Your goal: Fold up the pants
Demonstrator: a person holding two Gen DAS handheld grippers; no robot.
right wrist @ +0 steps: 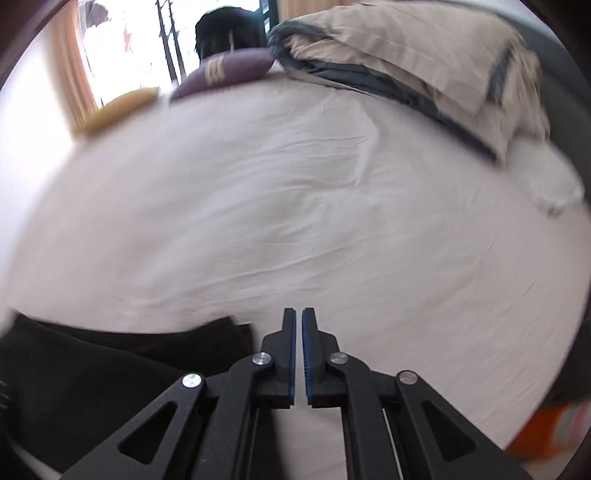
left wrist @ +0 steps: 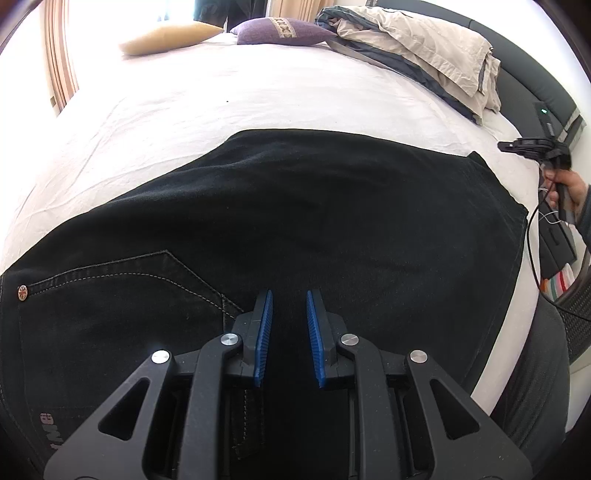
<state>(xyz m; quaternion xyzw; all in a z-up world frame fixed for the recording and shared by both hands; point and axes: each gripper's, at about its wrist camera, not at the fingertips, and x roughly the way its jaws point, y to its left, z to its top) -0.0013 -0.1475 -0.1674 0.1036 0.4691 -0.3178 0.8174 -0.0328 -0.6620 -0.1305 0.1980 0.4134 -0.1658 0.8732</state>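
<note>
Your pants (left wrist: pixel 295 221) lie flat across the near part of the bed (left wrist: pixel 258 103), black denim spread wide, a back pocket (left wrist: pixel 110 288) with a rivet on the left of the left wrist view and the leg end reaching toward the right edge of the mattress.

Your left tongs (left wrist: pixel 289 295) point down over the cloth near the pocket's edge — the blue pads stand a narrow gap apart, and dark fabric shows between them, though you cannot tell from here whether they pinch any of it.

Your right tongs (right wrist: pixel 298 312) hang over bare sheet, just beside the corner of the pants (right wrist: pixel 129 354); their pads are nearly together with only a slit between and nothing in it. That view is blurred. In the left view the right tongs show small at the far right, held in your hand (left wrist: pixel 567 186), apart from the cloth.

At the far end of the bed sit a yellow pillow (left wrist: pixel 166 37), a purple cushion (left wrist: pixel 280 31) and a rumpled beige duvet (left wrist: pixel 424 48).
</note>
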